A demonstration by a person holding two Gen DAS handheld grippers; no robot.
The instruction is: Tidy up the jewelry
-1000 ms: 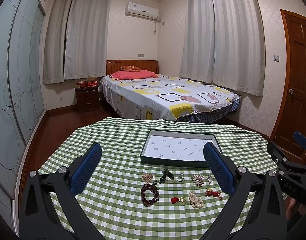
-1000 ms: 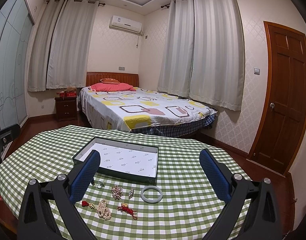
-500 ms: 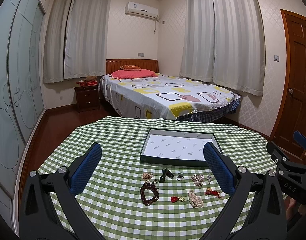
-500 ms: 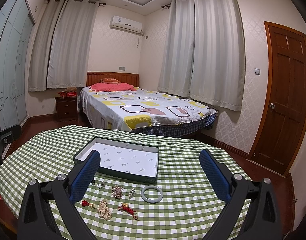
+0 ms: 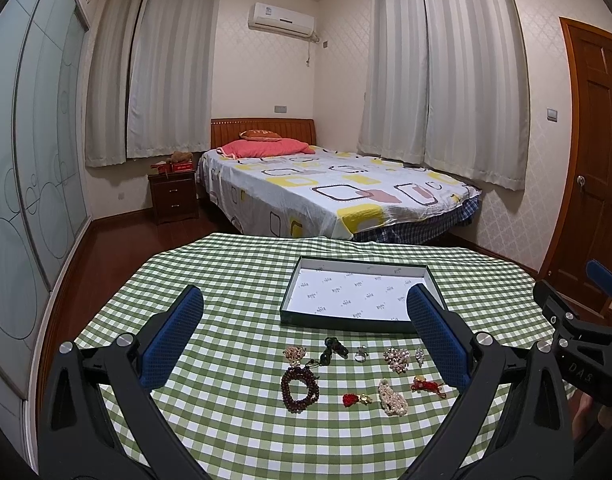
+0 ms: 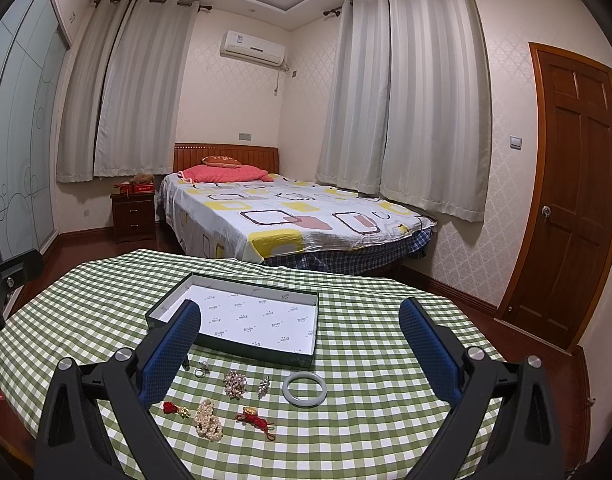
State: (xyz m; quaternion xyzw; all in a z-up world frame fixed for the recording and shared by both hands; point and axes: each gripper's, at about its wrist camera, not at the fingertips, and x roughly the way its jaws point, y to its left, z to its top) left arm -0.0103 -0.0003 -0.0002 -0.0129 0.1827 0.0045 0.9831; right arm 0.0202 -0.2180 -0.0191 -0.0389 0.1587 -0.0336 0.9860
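Observation:
A dark green shallow box point(image 5: 359, 323) point(image 6: 230, 345) with a white lining lies open on the green checked table. In front of it lie several jewelry pieces: a dark red bead bracelet point(image 5: 300, 389), a pearl string point(image 5: 392, 397) point(image 6: 208, 418), a pearl brooch point(image 5: 396, 358) point(image 6: 234, 383), a ring point(image 5: 360, 354) point(image 6: 201, 369), red knot charms point(image 5: 425, 385) point(image 6: 254, 418) and a pale jade bangle point(image 6: 304, 389). My left gripper point(image 5: 304, 344) is open and empty above the left pieces. My right gripper point(image 6: 300, 350) is open and empty above the right pieces.
The table point(image 5: 234, 432) has a green checked cloth and a rounded far edge. Behind it stand a bed point(image 5: 329, 192), a nightstand point(image 5: 173, 196), curtains and a wooden door point(image 6: 573, 200). The right gripper's body point(image 5: 577, 344) shows at the left view's right edge.
Both grippers have drifted very slightly; the box and jewelry sit a touch lower in view. Nothing was taken hold of or moved on the table.

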